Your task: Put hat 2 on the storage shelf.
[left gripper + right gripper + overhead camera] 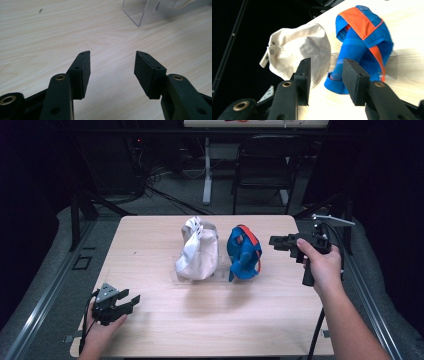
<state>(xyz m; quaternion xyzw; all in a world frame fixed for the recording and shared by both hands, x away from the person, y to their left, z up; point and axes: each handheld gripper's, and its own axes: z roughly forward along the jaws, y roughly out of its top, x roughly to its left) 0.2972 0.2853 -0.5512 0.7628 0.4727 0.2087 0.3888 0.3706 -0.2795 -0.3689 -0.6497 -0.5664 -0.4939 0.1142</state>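
A white cap and a blue cap with orange stripes stand side by side on clear stands at the middle of the wooden table. My right gripper hovers just right of the blue cap, pointing at it, jaws open and empty. In the right gripper view both the white cap and the blue cap lie beyond the right gripper. My left gripper rests low at the table's front left corner, open, with only bare wood between the pads of the left gripper.
A corner of a clear acrylic stand shows far ahead in the left gripper view. Behind the table stand a dark folding chair and a white desk leg amid floor cables. Bare wood spreads across the table's front half.
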